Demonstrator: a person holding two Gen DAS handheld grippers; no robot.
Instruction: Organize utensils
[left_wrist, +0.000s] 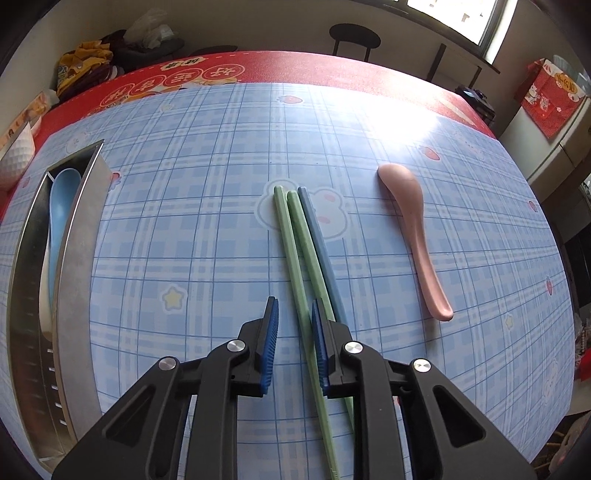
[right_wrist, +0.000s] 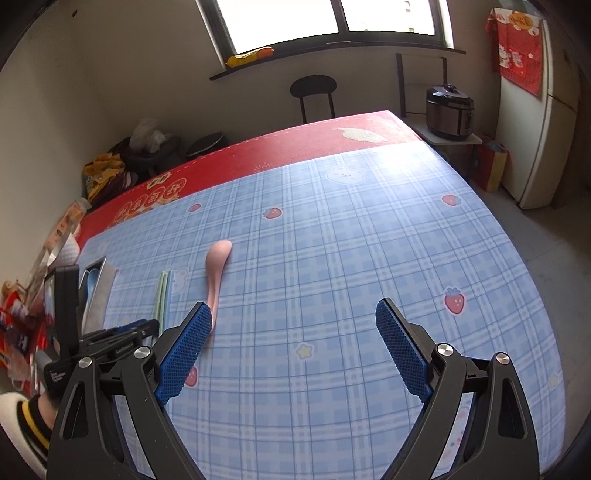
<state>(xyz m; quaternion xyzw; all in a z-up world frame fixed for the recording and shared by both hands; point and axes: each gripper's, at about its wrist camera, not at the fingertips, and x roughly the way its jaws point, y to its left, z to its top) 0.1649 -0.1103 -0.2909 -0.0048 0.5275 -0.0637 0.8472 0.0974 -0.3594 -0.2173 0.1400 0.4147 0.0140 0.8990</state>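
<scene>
Two green chopsticks (left_wrist: 291, 254) and a blue chopstick (left_wrist: 317, 240) lie side by side mid-table. My left gripper (left_wrist: 293, 306) is low over their near ends. The left green stick runs between its narrow jaws, close to the right pad (left_wrist: 319, 343), with a gap to the left pad. A pink spoon (left_wrist: 413, 221) lies to the right, bowl down. A metal utensil holder (left_wrist: 77, 258) at the left contains a blue spoon (left_wrist: 61, 206). My right gripper (right_wrist: 293, 304) hangs wide open over bare tablecloth, the pink spoon (right_wrist: 216, 266) just beyond its left fingertip.
A white bowl (left_wrist: 14, 158) and packets crowd the table's left edge. A black stool (right_wrist: 313, 90) stands beyond the far edge, with a rice cooker (right_wrist: 448, 110) and a fridge (right_wrist: 535, 129) to the right. A sleeve (right_wrist: 29, 424) shows behind the left gripper.
</scene>
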